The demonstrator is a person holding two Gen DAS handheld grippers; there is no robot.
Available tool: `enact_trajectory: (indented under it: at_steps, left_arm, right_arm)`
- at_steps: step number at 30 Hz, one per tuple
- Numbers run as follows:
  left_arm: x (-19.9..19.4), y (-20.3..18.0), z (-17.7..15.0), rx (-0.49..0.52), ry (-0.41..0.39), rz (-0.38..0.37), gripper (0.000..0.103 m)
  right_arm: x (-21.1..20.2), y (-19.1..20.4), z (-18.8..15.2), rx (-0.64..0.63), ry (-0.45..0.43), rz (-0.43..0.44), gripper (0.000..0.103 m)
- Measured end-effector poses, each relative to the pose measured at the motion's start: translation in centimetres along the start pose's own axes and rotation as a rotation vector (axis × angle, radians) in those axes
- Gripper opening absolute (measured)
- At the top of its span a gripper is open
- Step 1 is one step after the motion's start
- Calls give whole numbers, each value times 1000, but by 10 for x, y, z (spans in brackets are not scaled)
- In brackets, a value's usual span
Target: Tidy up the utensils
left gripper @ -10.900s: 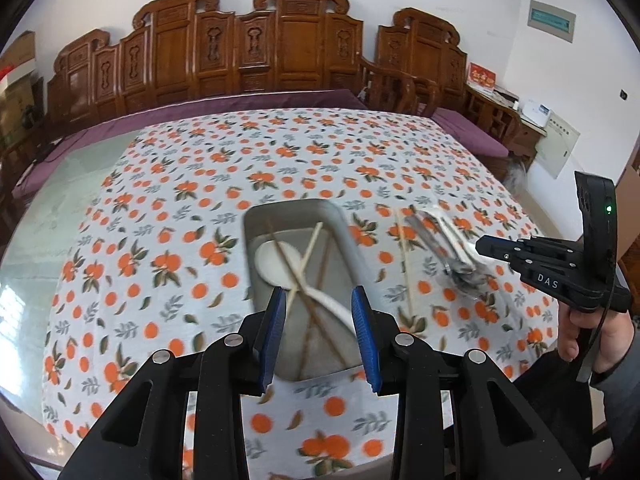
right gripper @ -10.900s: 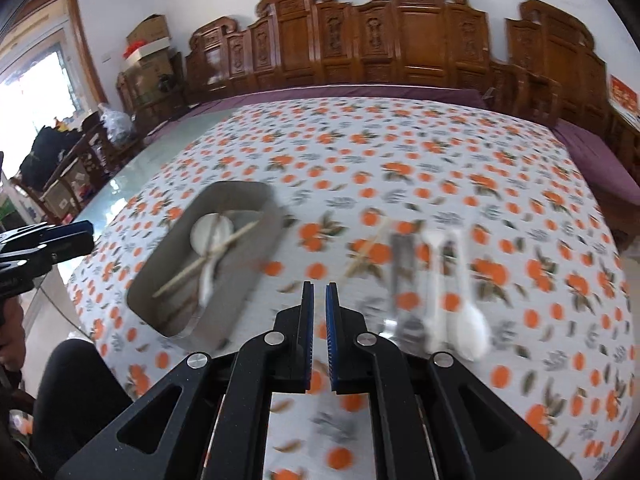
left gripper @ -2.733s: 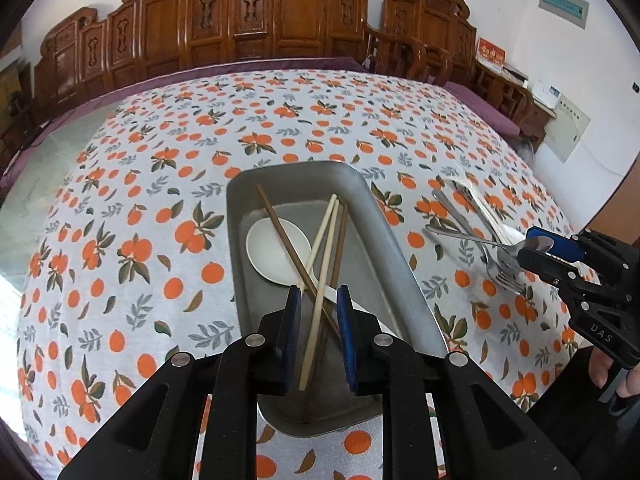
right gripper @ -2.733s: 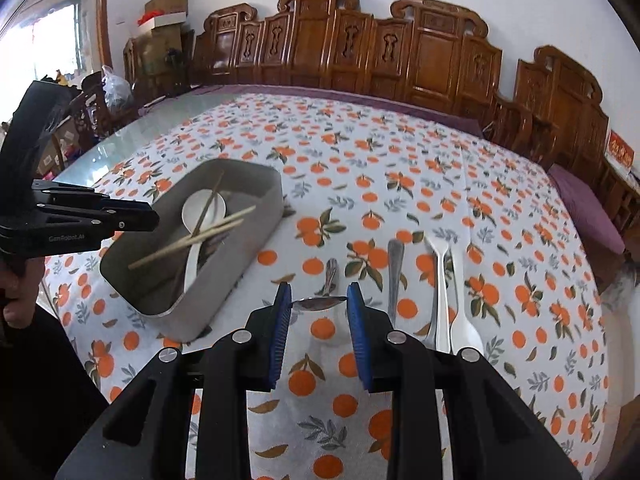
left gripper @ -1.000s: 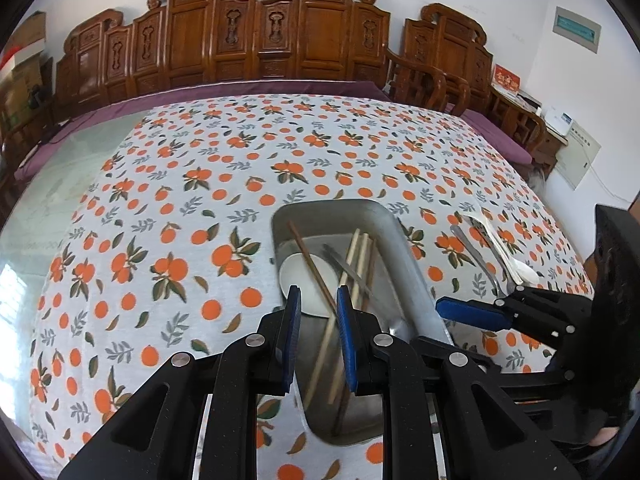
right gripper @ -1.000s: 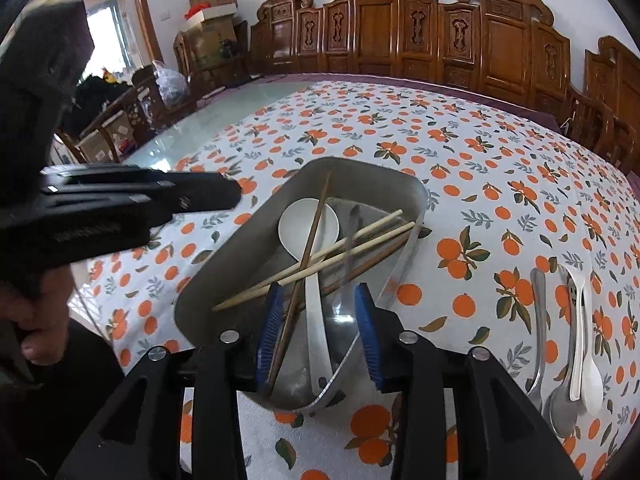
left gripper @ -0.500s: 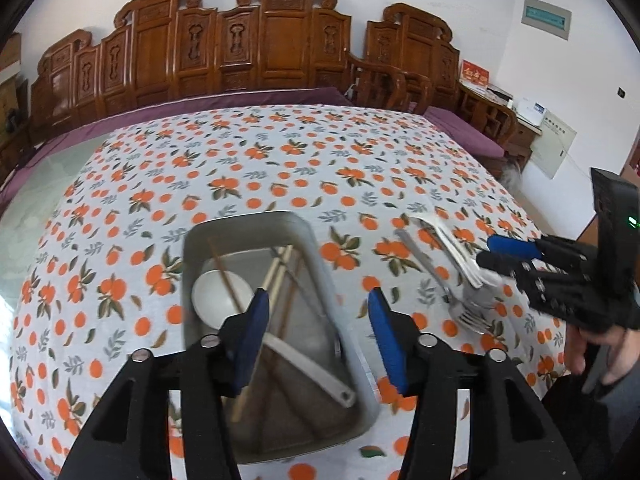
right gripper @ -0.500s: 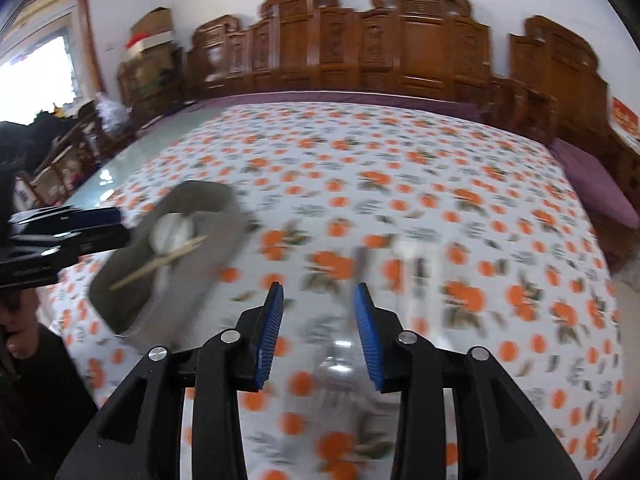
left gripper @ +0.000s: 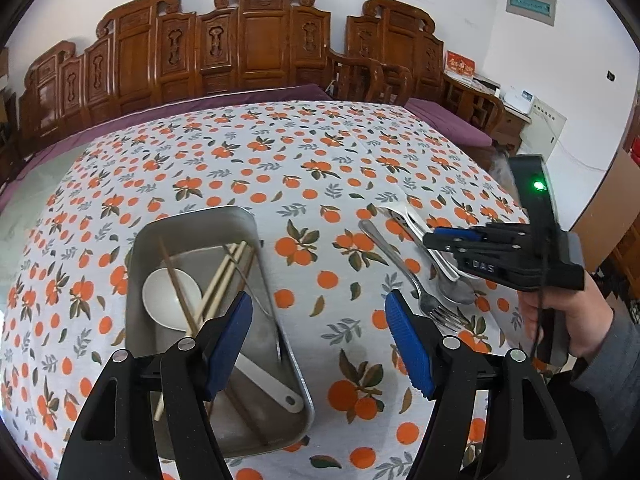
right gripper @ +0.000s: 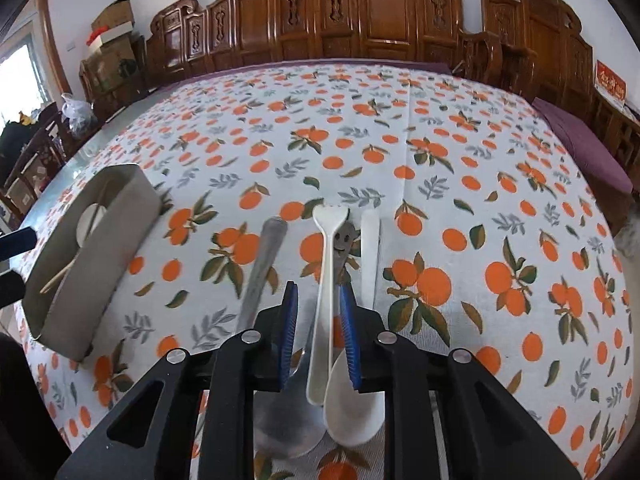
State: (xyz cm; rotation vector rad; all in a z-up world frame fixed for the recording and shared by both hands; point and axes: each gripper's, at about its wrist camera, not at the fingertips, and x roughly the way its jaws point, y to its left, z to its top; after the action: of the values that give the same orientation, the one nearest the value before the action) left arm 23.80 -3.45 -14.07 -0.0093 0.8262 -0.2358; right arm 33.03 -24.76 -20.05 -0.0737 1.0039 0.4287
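Your right gripper (right gripper: 319,322) is closing around the white spoon (right gripper: 325,280), pads not yet touching. Your left gripper (left gripper: 318,338) is opening, empty, beside the tray (left gripper: 264,276).

Tablecloth (left gripper: 280,152) with orange fruit print covers the table. Carved wooden chairs (left gripper: 256,44) line the white wall behind. Cardboard boxes (right gripper: 114,20) stacked in far left corner. Purple cushion (right gripper: 580,140) lies along right side

The right gripper (left gripper: 434,238) has the white letters "DAS" on its side; other signs are too blurry.
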Motion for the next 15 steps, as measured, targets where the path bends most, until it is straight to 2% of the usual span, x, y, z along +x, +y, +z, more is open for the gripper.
enact_trajectory:
  at_steps: [6,15]
  left_arm:
    - [6,-12,-3,24,14,1,66]
    - [14,-33,-3,55,40,7,66]
  right_arm:
    - [6,-1,-2,3,24,2,11]
    - [-19,-11,0,54,-46,64,10]
